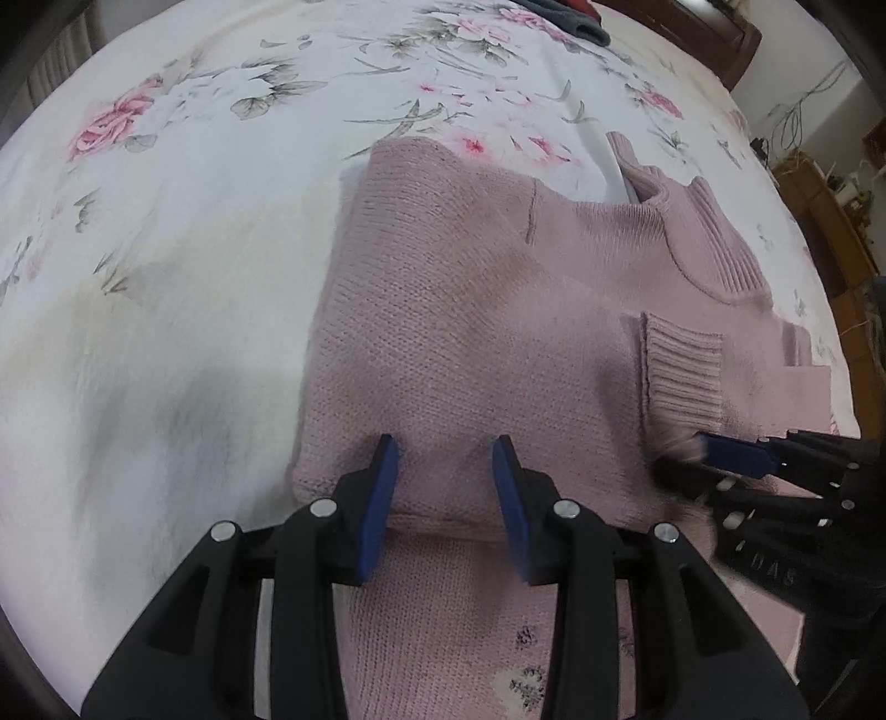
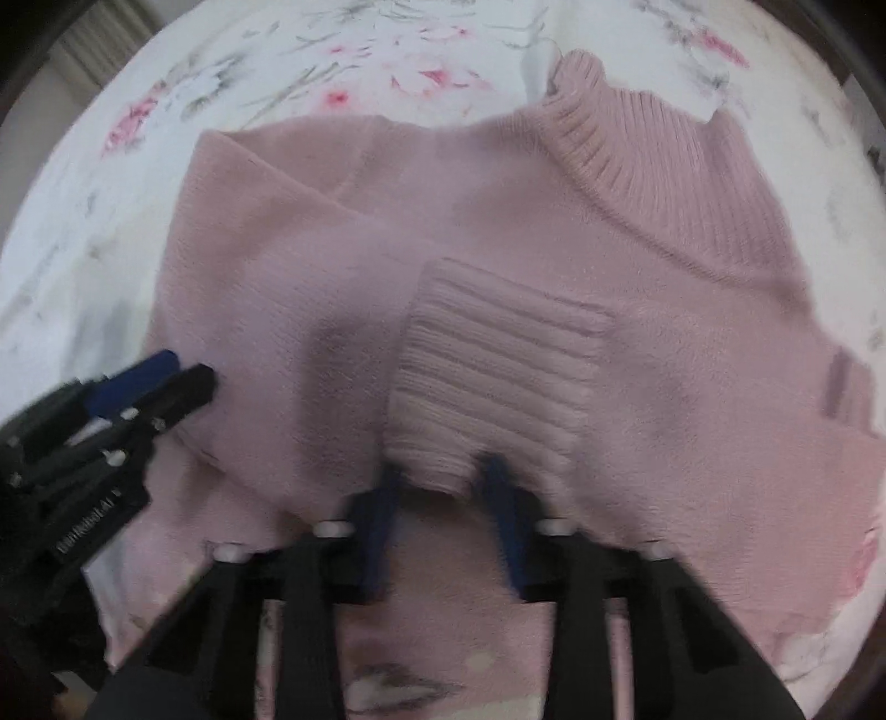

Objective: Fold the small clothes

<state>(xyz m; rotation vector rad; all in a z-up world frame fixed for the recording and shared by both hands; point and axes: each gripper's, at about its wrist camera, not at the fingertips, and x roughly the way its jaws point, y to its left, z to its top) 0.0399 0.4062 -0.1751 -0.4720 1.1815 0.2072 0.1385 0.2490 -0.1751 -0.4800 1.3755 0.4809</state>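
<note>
The left gripper (image 1: pixel 446 487), jaws spread, hovers at the sweater's (image 1: pixel 470 310) 6 o'clock fold on the bed (image 1: pixel 166 221), the right gripper (image 2: pixel 443 498) spread astride the cuff (image 2: pixel 498 376); sleeves look folded in, so next comes gripping the hem and folding toward 12 o'clock.

One pink sweater (image 1: pixel 470 332); two hand-held grippers, left (image 1: pixel 446 448), right (image 2: pixel 443 471); one floral bed (image 1: pixel 194 194); one dark cloth (image 1: pixel 576 22), frame top.

Floral bedsheet (image 1: pixel 183 183), wooden shelf (image 1: pixel 825 221)
</note>
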